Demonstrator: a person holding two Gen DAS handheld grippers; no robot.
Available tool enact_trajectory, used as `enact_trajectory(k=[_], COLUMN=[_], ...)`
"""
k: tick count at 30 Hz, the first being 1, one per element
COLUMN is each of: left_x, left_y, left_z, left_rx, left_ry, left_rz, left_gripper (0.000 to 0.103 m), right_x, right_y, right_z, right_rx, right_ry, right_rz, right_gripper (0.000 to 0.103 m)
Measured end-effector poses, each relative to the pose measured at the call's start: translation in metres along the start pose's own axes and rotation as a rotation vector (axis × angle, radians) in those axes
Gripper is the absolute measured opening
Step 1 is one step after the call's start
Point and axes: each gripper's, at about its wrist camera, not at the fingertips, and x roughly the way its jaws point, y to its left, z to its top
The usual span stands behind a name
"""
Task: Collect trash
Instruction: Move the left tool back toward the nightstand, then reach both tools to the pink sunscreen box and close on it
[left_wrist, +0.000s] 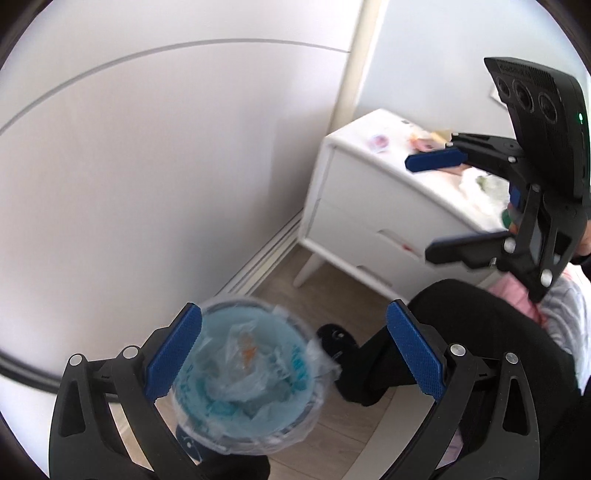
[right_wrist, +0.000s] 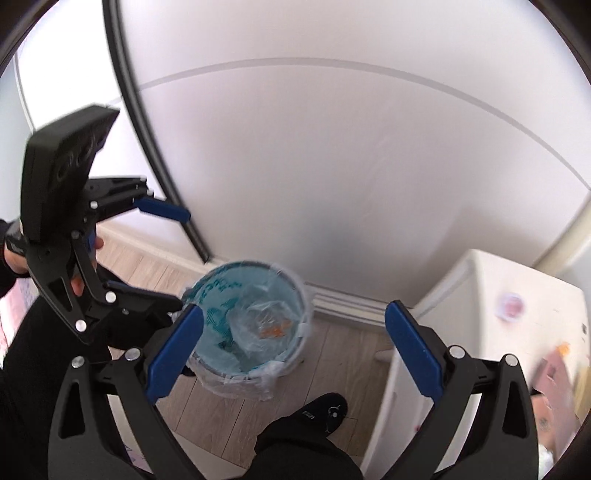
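Left claw (left_wrist: 293, 354) spread, empty, above the bin (left_wrist: 245, 373) on the floor by the wall — clear wrapping already lies inside. Right claw (right_wrist: 293, 354) also spread, holding nothing. More trash (left_wrist: 424, 142) likely waits on the nightstand (left_wrist: 354, 192) top, near its back edge.

Right tool (right_wrist: 293, 356) wide open, nothing between the pads, hovering over the lined trash bin (right_wrist: 251, 325) on the wood floor (right_wrist: 332, 354). Clear plastic wrapper (right_wrist: 264, 323) with orange bits lies inside. Left tool (right_wrist: 177, 258) at left, also open. White nightstand (right_wrist: 480, 314) right, blurred clutter on top.
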Motion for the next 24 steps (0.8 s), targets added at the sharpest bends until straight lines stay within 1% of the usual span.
enact_trajectory(k=[5, 9, 17, 21, 24], left_x=[-0.009, -0.012, 0.001, 0.012, 0.021], left_y=[-0.029, -0.049, -0.09, -0.115, -0.137], left_z=[0.031, 0.055, 0.098, 0.119, 0.133], left_rx=[0.091, 0.148, 0.231, 0.285, 0.334], left_ry=[-0.017, -0.046, -0.062, -0.059, -0.05], left_rz=[-0.024, -0.041, -0.081, -0.115, -0.141], left_gripper=[0.097, 0.097, 0.097, 0.097, 0.097], right_x=[-0.051, -0.08, -0.122, -0.14, -0.148], right_y=[-0.032, -0.059, -0.106, -0.128, -0.143], right_z=[-0.01, -0.023, -0.055, -0.071, -0.08], right_rx=[0.093, 0.156, 0.237, 0.25, 0.23], right_ry=[-0.068, -0.102, -0.131, -0.135, -0.115], right_rz=[-0.041, -0.09, -0.194, -0.213, -0.216], right_gripper=[0.096, 0.096, 0.096, 0.096, 0.096])
